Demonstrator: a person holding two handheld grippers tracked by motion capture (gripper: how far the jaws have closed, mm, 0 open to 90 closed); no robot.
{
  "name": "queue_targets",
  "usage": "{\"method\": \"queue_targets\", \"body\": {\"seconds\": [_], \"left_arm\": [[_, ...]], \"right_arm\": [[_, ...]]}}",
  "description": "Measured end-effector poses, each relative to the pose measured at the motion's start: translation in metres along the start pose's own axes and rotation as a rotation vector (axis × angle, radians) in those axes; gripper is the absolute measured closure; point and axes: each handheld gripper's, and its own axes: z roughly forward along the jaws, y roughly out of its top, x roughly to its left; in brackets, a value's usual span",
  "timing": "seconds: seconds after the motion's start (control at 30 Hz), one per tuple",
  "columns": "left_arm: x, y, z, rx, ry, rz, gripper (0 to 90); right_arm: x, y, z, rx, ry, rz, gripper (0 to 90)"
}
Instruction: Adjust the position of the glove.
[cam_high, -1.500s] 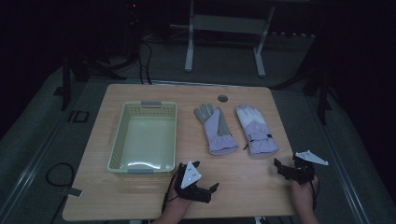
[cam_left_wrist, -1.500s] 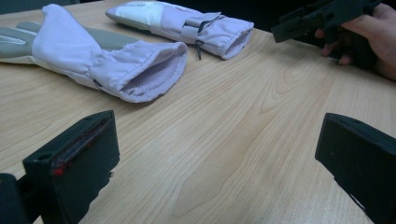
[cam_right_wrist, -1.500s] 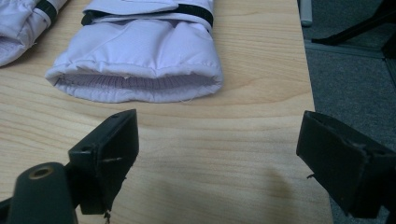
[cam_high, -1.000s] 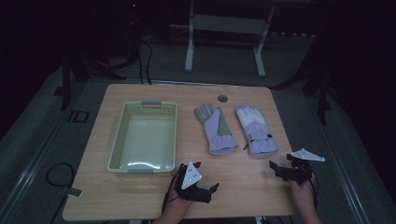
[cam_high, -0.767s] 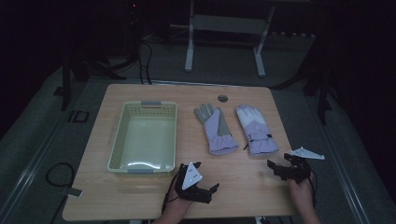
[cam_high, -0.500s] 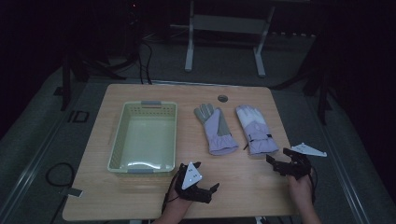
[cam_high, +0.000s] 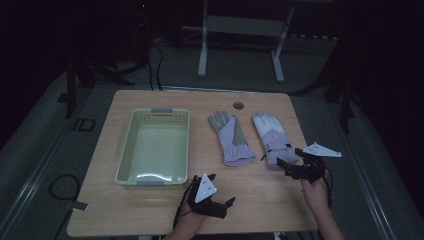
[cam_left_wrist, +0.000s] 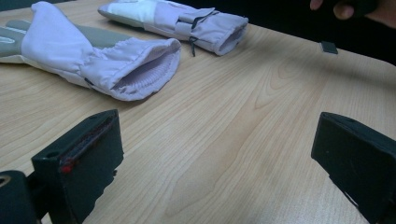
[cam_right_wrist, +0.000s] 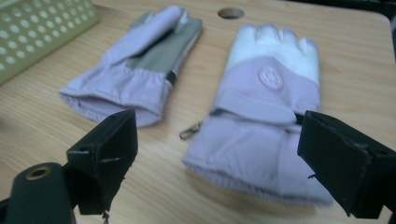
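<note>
Two lilac winter gloves lie flat side by side on the wooden surface (cam_high: 150, 100), fingers pointing away from the person and cuffs toward them. The right glove (cam_high: 272, 139) shows its white and lilac back with a round emblem; the left glove (cam_high: 231, 139) lies with its grey palm up. The right claw (cam_high: 292, 165) hovers just at the cuff of the right glove, its jaws spread wide; in the right gripper view the cuff sits between the two black jaws, and it is not clear whether they touch it. The left claw (cam_high: 222, 199) rests low near the front edge of the surface, also spread wide with nothing between its jaws, well apart from both gloves. A pale green basket (cam_high: 125, 150) stands to the left of the gloves, near the left claw
</note>
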Motion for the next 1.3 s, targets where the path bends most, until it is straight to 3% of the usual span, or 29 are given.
{"method": "queue_targets", "body": {"seconds": [0.4,0.47,0.67,0.7,0.83,0.87,0.93,1.13,1.3], "left_arm": [[-0.001,0.0,0.0,-0.003,0.0,0.007,2.4],[0.0,0.0,0.0,-0.003,-0.006,0.003,2.4],[-0.001,0.0,0.0,-0.004,-0.017,0.007,1.6],[-0.002,0.0,0.0,-0.002,-0.011,0.012,1.6],[-0.004,0.0,0.0,0.002,-0.004,0.022,1.0],[-0.004,0.0,0.001,0.003,-0.006,0.022,1.0],[-0.004,0.0,0.001,0.006,-0.003,0.024,0.9],[-0.004,0.0,0.001,0.008,-0.008,0.016,1.0],[-0.004,0.001,0.001,0.015,-0.005,0.019,1.0]], "right_arm": [[0.016,0.033,0.013,-0.004,0.026,-0.075,11.8],[0.019,0.038,0.015,0.014,0.037,-0.069,11.8],[0.025,0.048,0.02,-0.018,0.081,-0.045,13.8],[0.028,0.051,0.024,-0.005,0.096,-0.024,13.7],[0.033,0.053,0.033,-0.003,0.077,-0.02,12.6],[0.035,0.054,0.035,-0.001,0.106,-0.036,11.6],[0.04,0.056,0.039,0.003,0.086,-0.056,12.0],[0.049,0.065,0.055,-0.009,0.123,-0.07,13.1],[0.057,0.072,0.077,0.024,0.143,-0.07,18.9]]}}
